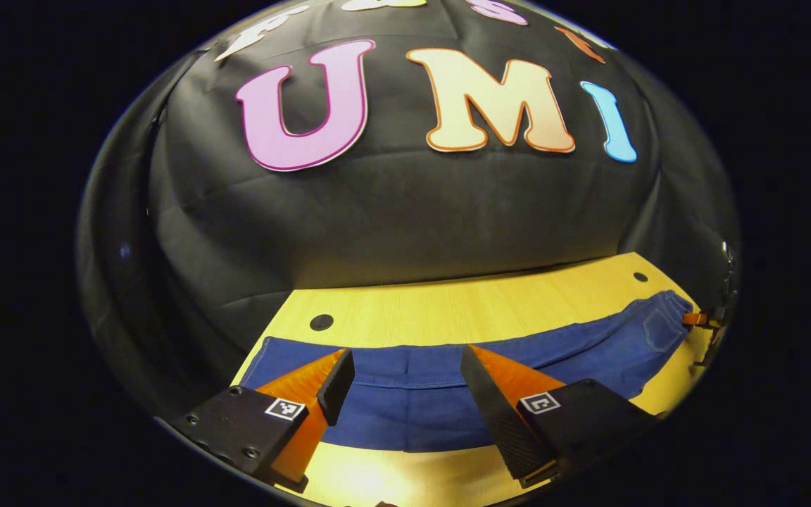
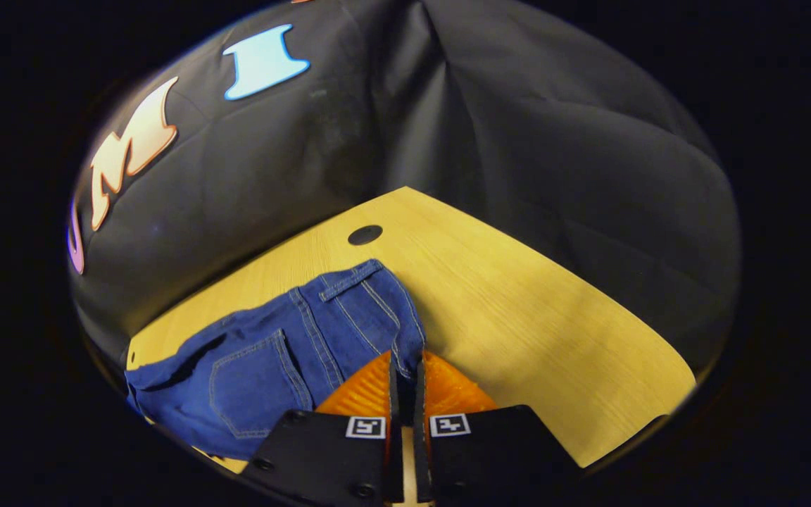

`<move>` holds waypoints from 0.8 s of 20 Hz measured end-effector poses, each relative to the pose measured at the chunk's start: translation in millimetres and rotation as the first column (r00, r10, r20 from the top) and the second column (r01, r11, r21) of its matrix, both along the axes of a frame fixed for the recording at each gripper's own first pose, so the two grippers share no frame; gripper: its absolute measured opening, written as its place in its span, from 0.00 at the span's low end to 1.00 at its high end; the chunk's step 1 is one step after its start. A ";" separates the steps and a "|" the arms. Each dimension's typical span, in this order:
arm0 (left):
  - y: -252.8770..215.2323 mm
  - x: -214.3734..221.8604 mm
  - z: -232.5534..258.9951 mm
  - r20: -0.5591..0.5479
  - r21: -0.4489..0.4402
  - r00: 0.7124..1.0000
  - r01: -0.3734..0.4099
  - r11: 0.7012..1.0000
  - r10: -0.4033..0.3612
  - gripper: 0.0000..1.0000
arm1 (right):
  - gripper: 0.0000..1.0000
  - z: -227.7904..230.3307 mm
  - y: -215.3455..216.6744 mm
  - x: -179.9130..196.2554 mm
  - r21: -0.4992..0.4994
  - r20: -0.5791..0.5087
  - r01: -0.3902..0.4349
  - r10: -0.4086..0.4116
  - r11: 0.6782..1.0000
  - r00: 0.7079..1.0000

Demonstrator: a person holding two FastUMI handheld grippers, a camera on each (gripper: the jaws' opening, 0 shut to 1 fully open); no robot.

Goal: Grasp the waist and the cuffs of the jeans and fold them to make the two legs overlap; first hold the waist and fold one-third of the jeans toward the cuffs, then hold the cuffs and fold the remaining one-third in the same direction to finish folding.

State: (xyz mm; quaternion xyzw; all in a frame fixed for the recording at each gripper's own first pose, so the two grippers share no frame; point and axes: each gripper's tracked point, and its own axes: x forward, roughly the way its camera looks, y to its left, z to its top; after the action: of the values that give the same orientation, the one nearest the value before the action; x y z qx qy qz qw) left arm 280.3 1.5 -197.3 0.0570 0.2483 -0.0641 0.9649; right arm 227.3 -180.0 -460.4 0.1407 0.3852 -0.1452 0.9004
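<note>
**Jeans flat on the wooden table, one claw spread, the other pinched at the waist**

Black cloth walls close in a pale wooden table [image 1: 448, 310] with dark round holes near its far edge. Blue jeans [image 1: 419, 408] lie flat across it.

From the left gripper view, the left gripper [image 1: 405, 384] hangs just above the legs of the jeans with its two fingers spread wide apart; denim shows in the gap between them and runs off to either side. Ahead of the fingers lies a strip of bare table, then the cloth wall. Far off to this claw's right, at the waist end of the jeans, the right gripper [image 1: 695, 319] shows small at the garment's edge.

In the right gripper view, the right gripper [image 2: 405, 370] has its fingers drawn together on the waistband [image 2: 349, 279] edge of the jeans [image 2: 272, 366], with denim caught in the narrow slot between them. A back pocket [image 2: 247, 384] lies to this claw's left; bare table spreads ahead and to its right.
</note>
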 end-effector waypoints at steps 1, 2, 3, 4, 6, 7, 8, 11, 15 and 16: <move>3.3 -0.8 3.0 0.010 -0.020 1.000 -0.001 1.000 0.002 0.95 | 0.08 13.4 4.3 2.7 0.010 0.025 0.005 -0.006 1.000 1.000; 7.6 0.2 5.5 0.014 -0.034 1.000 -0.001 0.999 0.001 0.95 | 0.08 27.8 6.8 6.5 0.017 0.054 0.005 -0.006 1.000 0.999; 13.5 0.2 5.6 0.018 -0.045 1.000 -0.001 0.999 0.001 0.95 | 0.08 46.5 13.2 9.2 0.017 0.088 0.003 -0.005 1.000 0.996; 20.2 1.0 6.2 0.018 -0.054 1.000 0.000 0.999 0.001 0.95 | 0.09 65.2 29.1 12.2 0.016 0.114 -0.007 0.005 1.000 0.993; 33.1 2.1 8.5 0.025 -0.073 1.000 0.005 0.997 -0.003 0.95 | 0.08 101.3 62.2 20.1 -0.001 0.168 -0.043 0.043 0.999 0.985; 41.0 2.5 9.5 0.026 -0.082 1.000 0.004 0.997 -0.002 0.95 | 0.08 117.0 80.7 23.2 -0.013 0.192 -0.070 0.071 0.997 0.979; 48.4 3.3 11.4 0.030 -0.093 1.000 0.002 0.996 0.001 0.95 | 0.08 131.4 98.6 21.8 -0.026 0.218 -0.097 0.100 0.995 0.971; 75.1 0.1 18.1 0.037 -0.116 0.999 0.004 0.993 0.001 0.95 | 0.08 165.8 161.2 22.7 -0.036 0.277 -0.172 0.175 0.984 0.945; 116.5 -7.2 22.1 0.039 -0.134 0.999 0.001 0.991 0.004 0.95 | 0.08 176.5 248.7 11.7 -0.025 0.316 -0.251 0.246 0.968 0.916; 127.5 -9.1 21.6 0.036 -0.139 0.999 0.002 0.990 0.003 0.95 | 0.08 175.5 267.4 8.9 -0.020 0.319 -0.267 0.260 0.963 0.911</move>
State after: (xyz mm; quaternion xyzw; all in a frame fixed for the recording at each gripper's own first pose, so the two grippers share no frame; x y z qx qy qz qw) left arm 271.3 129.0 -175.6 -0.0092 0.2260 -0.0799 0.9708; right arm 236.2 87.3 -284.9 0.1201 0.2517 0.0069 0.9603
